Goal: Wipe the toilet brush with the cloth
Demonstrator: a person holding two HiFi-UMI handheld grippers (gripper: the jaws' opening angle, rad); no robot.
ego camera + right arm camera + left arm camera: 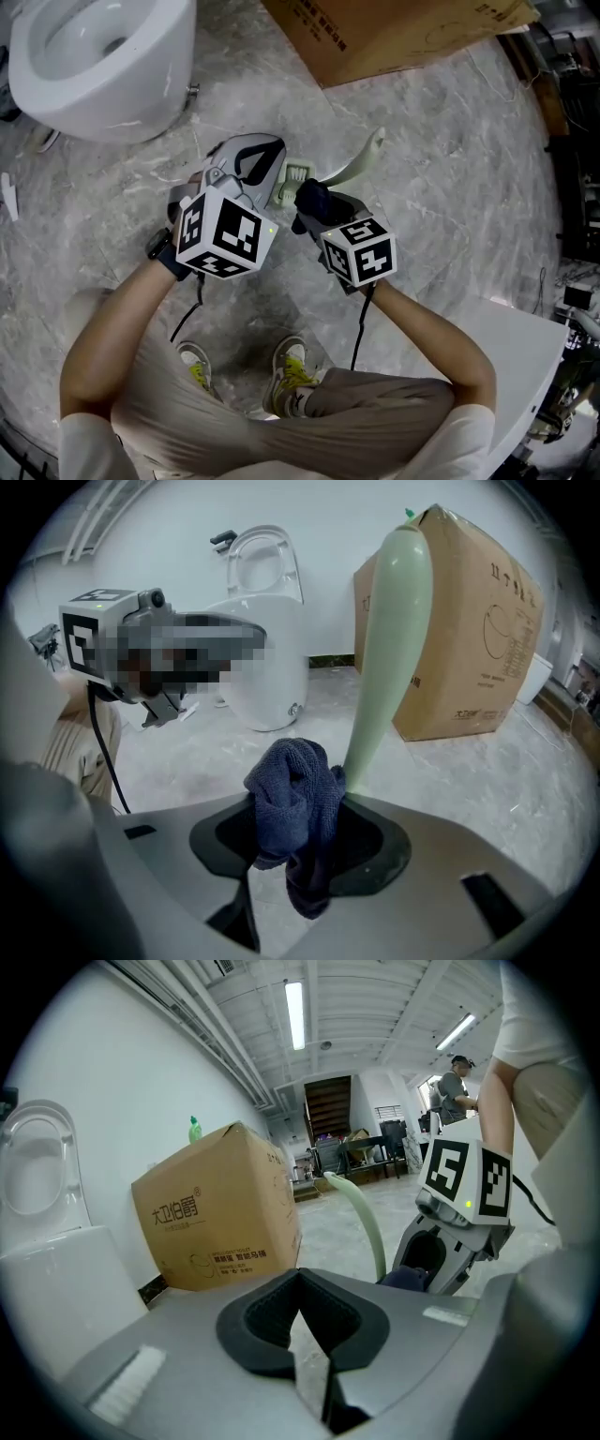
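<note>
Near the middle of the head view, the two grippers sit side by side, just above the person's knees. Both bare arms reach forward, bent at the elbow: the left arm (112, 328) comes up from the lower left of the frame, and the right arm (436, 333) comes in from the lower right.

The right gripper (328, 217) is clamped on the dark blue cloth (291, 794). The cloth is bunched up between the jaws, with one end hanging down. It touches the pale green toilet brush (358, 161) low on its handle. In the right gripper view the handle stands tall just to the right of the cloth. In the head view it slants to the upper right of the grippers.

The left gripper (261, 167) points up the frame, its tip next to the brush's lower end. Its jaws are pressed together with only a thin slit, and nothing shows between them.

A white toilet (94, 66) fills the upper left corner. A brown cardboard box (394, 28) lies along the top. The grey stone floor (450, 187) spreads under it all.
</note>
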